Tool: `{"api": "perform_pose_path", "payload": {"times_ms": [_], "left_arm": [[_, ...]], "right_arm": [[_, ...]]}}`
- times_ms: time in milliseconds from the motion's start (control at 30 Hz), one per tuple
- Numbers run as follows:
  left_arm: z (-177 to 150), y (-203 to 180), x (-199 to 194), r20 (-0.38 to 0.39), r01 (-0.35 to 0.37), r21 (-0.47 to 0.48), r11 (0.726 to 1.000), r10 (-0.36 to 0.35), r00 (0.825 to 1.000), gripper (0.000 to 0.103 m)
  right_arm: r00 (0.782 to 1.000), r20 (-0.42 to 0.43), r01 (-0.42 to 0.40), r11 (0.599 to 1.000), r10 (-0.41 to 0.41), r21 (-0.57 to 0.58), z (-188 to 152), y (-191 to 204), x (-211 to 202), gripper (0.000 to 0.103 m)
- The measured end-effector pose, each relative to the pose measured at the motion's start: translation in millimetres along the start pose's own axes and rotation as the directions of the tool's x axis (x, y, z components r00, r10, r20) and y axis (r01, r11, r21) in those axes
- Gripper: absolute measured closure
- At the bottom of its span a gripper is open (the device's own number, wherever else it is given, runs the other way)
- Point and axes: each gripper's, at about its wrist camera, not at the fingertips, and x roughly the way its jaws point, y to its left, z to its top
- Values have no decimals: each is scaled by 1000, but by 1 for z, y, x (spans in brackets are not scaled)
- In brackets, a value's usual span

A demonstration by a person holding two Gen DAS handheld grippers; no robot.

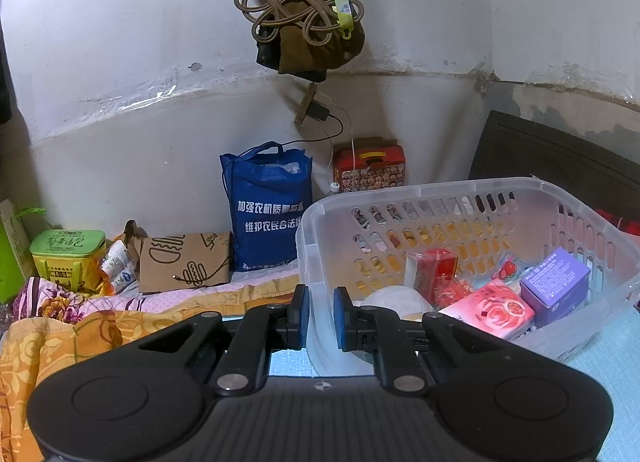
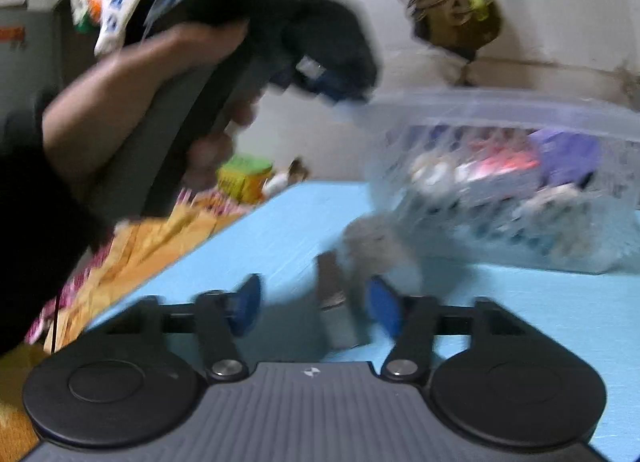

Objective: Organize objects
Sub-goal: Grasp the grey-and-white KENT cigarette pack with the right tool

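A clear plastic basket (image 1: 432, 190) stands on the blue mat and holds a purple box (image 1: 556, 286), a pink packet (image 1: 492, 312), a red box (image 1: 436, 270) and a white item. My left gripper (image 1: 321, 316) hovers at the basket's near left corner, jaws narrowly apart with nothing between them. In the blurred right wrist view my right gripper (image 2: 314, 308) is open low over the blue mat (image 2: 280, 230), with a small grey-brown object (image 2: 332, 282) lying between its fingers. The basket (image 2: 500, 110) sits ahead to the right, and the left gripper (image 2: 336, 82) is held above its rim.
A blue tote bag (image 1: 268, 210), a brown paper bag (image 1: 184, 262), a green tin (image 1: 68, 258) and a red patterned case (image 1: 370, 170) line the wall. A floral orange blanket (image 1: 60, 342) lies on the left. Cords and a pouch (image 1: 304, 22) hang from the wall.
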Motion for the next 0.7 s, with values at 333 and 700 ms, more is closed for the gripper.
{"api": "perform_pose_path", "payload": {"times_ms": [333,700], "left_arm": [[0,1,0,0,8,-2,1000,-8,1000,86],[1,3,0,1,11,-5,1000,-11,1000,86]], "right_arm": [[992,-115,47,999,-48,-9,5,4,27,84],[999,13,37,997,-38,74,6,-14,-17,85]]}}
